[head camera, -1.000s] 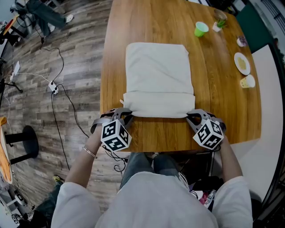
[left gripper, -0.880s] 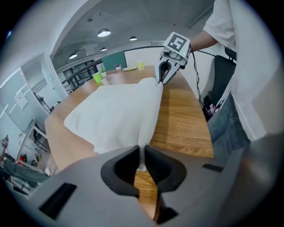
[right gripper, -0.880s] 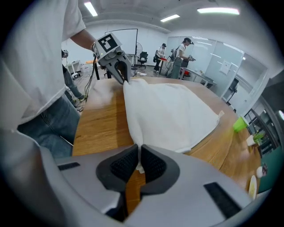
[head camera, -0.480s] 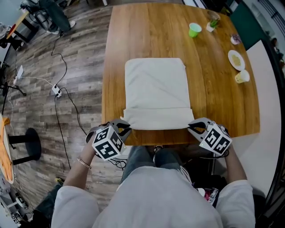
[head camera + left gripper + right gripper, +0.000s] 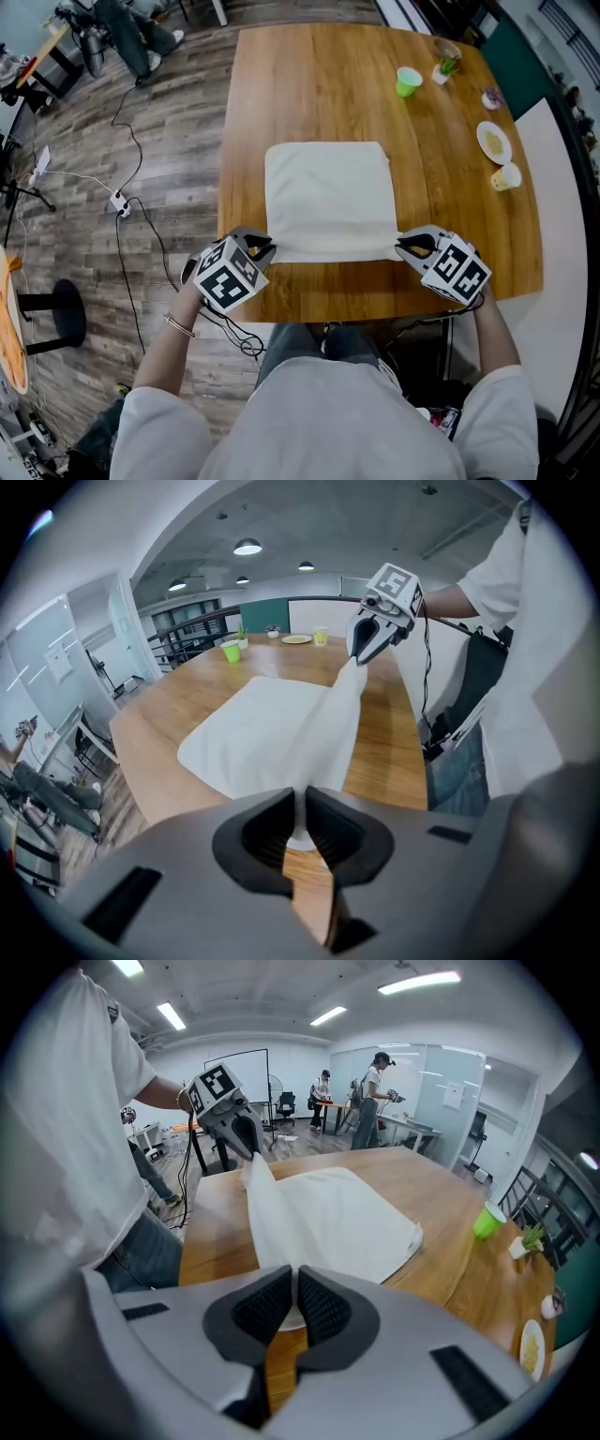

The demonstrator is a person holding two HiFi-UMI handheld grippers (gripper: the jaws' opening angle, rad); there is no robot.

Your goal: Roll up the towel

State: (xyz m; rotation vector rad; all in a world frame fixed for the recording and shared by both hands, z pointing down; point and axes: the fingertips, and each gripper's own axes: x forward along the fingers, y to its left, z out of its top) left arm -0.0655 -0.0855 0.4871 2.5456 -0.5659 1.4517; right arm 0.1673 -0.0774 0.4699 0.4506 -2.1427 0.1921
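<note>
Barely started tbh. The towel (image 5: 328, 192) lies mostly flat on the table (image 5: 319, 84), near edge held up. Left gripper (image 5: 263, 248) and right gripper (image 5: 403, 247) are each pinched tight on a near corner. No roll yet, so the whole length is left to do.

Light: bright and even, from ceiling lamps (image 5: 247, 547) at the top of both gripper views | Shadows: soft and faint | Shine: a little on the table (image 5: 319, 84); towel (image 5: 328, 192) very white | Edges: bent round, dark corners | Blur: left gripper (image 5: 301, 799) up close looks soft
</note>
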